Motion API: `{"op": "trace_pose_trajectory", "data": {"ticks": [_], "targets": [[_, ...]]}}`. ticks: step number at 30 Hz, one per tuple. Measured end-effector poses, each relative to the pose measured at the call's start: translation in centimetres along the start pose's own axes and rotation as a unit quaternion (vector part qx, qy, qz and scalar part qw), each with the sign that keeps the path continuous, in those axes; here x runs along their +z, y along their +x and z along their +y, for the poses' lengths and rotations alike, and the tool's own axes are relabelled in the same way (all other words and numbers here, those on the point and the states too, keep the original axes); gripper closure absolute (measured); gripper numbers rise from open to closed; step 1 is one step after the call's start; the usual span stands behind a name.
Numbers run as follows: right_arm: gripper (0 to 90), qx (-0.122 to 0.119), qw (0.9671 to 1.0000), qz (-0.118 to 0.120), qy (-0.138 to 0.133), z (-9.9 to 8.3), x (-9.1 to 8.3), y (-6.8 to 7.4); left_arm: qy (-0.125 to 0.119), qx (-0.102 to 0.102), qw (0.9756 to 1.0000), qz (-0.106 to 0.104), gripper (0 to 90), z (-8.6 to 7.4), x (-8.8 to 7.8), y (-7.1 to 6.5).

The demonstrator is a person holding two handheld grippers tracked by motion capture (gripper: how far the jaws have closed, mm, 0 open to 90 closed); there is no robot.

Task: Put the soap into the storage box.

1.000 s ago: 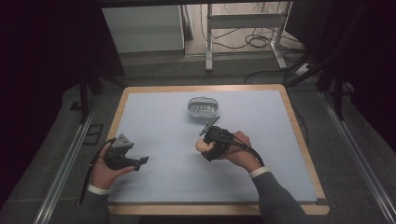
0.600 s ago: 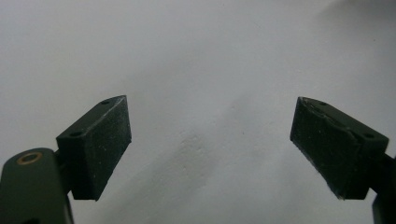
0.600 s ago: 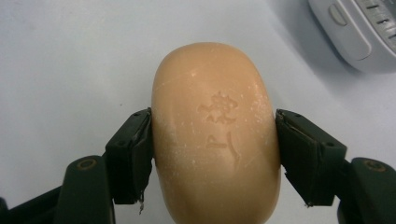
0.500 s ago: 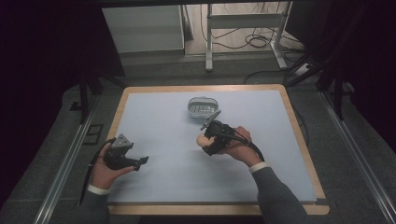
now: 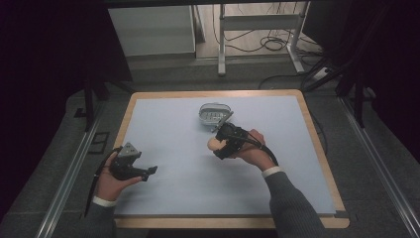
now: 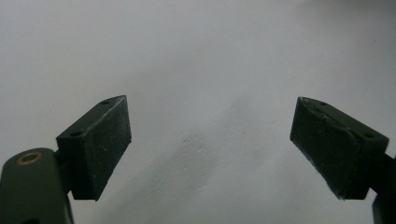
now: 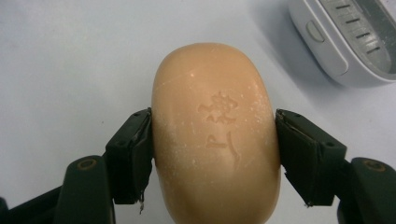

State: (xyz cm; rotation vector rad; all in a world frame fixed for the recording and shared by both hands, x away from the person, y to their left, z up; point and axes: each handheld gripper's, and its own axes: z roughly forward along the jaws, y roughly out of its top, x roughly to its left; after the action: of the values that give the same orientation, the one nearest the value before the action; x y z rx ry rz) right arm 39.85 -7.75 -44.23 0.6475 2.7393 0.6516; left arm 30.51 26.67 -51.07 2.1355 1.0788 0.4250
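Note:
A peach-coloured soap bar (image 7: 217,135) with a stamped mark is clamped between both pads of my right gripper (image 7: 215,123). In the high view this gripper (image 5: 217,146) sits at the middle of the table, holding the soap (image 5: 213,144) just in front of a grey-white soap dish (image 5: 215,114). The dish's slotted insert (image 7: 345,37) shows at the top right of the right gripper view. My left gripper (image 5: 151,170) rests near the table's front left, its jaws wide apart with nothing but bare mat between them (image 6: 210,121).
A pale blue mat (image 5: 168,124) covers the table, framed by a wooden rim (image 5: 126,119). Metal rails (image 5: 69,173) run along both sides. A white cabinet (image 5: 151,29) and a stand with cables (image 5: 257,29) are beyond the far edge.
My right hand has edged slightly farther from the person, toward the soap dish, with the soap still gripped. The left hand has stayed in place.

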Motion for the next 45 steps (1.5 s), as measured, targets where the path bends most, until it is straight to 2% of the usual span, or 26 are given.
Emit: {"op": "trace_pose_trajectory", "data": {"ticks": [21,35,41,45], "targets": [[31.3,0.011,0.9999,-0.009,-0.007,0.8,-0.1,-1.9,0.002,0.003,1.0,0.0,12.8,0.0,0.0,0.0],[31.3,0.022,0.9997,-0.001,-0.013,1.8,1.1,-3.7,0.006,0.003,1.0,0.0,12.7,0.0,0.2,-0.1],[31.4,0.028,0.9995,0.004,-0.014,2.6,1.7,-4.4,-0.004,-0.002,1.0,-0.002,12.8,0.0,-0.3,0.0],[31.4,0.02,0.9997,0.002,-0.01,3.1,1.9,-4.6,-0.005,-0.005,1.0,0.001,12.8,0.0,-0.2,0.1]]}}
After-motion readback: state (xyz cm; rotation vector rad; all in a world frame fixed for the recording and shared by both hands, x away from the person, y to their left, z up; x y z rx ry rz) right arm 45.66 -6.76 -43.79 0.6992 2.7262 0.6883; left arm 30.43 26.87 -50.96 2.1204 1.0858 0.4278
